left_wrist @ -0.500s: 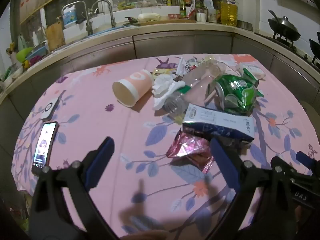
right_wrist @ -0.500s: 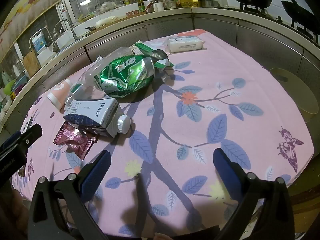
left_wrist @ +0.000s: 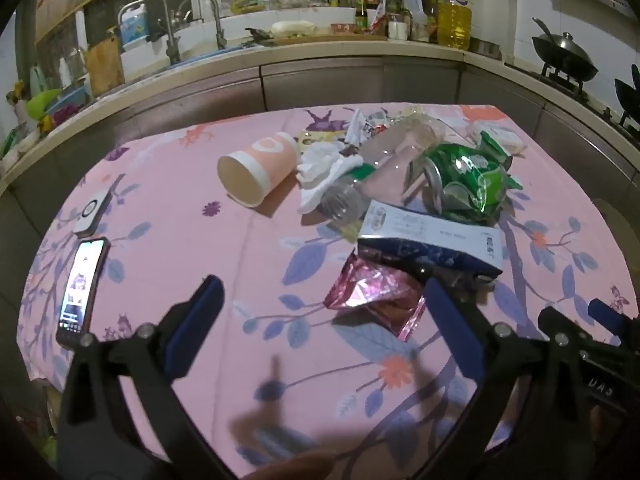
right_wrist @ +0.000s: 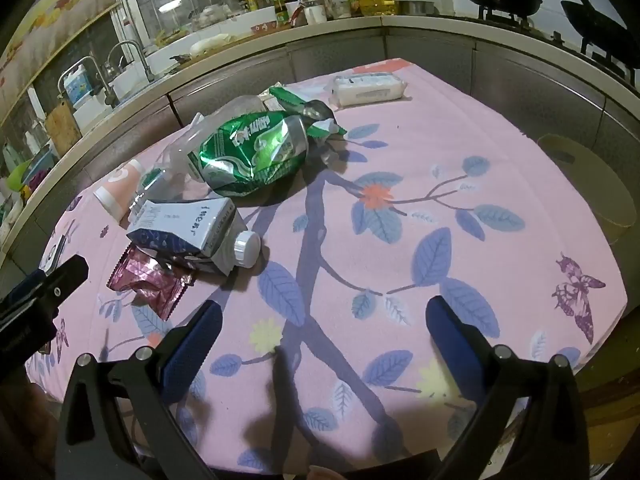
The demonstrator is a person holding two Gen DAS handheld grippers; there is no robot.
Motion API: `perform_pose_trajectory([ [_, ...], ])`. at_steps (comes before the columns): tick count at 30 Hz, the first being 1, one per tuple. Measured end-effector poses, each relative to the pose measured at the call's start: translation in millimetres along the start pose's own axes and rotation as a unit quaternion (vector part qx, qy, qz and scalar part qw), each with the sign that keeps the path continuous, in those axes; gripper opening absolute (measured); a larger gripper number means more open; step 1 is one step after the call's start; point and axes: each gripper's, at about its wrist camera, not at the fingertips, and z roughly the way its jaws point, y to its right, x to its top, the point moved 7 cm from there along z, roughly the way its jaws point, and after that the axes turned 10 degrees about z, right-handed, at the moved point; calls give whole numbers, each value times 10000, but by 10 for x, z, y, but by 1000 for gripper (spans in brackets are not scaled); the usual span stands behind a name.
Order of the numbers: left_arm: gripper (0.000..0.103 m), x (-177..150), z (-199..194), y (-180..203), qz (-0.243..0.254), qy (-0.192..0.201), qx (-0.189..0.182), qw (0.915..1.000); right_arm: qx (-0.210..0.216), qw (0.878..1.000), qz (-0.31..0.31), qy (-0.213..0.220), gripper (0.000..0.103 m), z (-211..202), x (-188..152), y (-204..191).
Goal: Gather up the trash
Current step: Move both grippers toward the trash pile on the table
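Pink tablecloth (left_wrist: 168,208), one cup (left_wrist: 256,168), one carton (left_wrist: 432,240), one can (left_wrist: 460,180)

From each gripper we look steeply down, close over the desk (left_wrist: 168,208), toward the far kitchen counter (left_wrist: 320,50). Both views share the carton (left_wrist: 432,240) (right_wrist: 184,226) and wrapper (left_wrist: 376,294) (right_wrist: 148,282).

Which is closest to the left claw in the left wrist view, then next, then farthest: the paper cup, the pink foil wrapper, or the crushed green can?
From the left claw:
1. Pink foil wrapper, just ahead, by the right finger.
2. Paper cup, on its side, mid-table, ahead and left.
3. Crushed green can, farther back on the right, behind the milk carton.
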Motion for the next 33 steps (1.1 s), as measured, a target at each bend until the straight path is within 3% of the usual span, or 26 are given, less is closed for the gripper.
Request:
perform_pose_trajectory([
  [4, 97, -63, -14, -12, -70, 35, -61, 10000, 79, 9999, 134, 45, 98, -18, 21, 51],
  [8, 97, -97, -92, -133, -307, 119, -66, 9994, 467, 9969, 574, 276, 98, -149, 78, 143],
  [12, 97, -24, -441, -301, -621, 931, 128, 9936, 781, 9926, 738, 559, 98, -304, 98, 153],
  [15, 97, -32, -644, -385, -854, 1369, 59, 9869, 1039, 9916, 769, 112, 98, -142, -3, 94],
  [16, 97, -66, -664, -386, -916, 1393, -36, 9860, 1032, 9919, 738, -71, 98, -76, -42, 70],
  [21, 97, -78, -643, -282, -881, 1436, -635, 9837, 1051, 9930, 530, -77, 98, -88, -54, -51],
  [27, 97, -9, -495, 109, -260, 1189, -1159, 9858, 970, 9946, 362, -96, 98, -14, -9, -60],
  [33, 97, -29, -347, 219, -102, 918, -1234, 9880, 796, 9964, 271, -131, 97, 62, 17, 29],
])
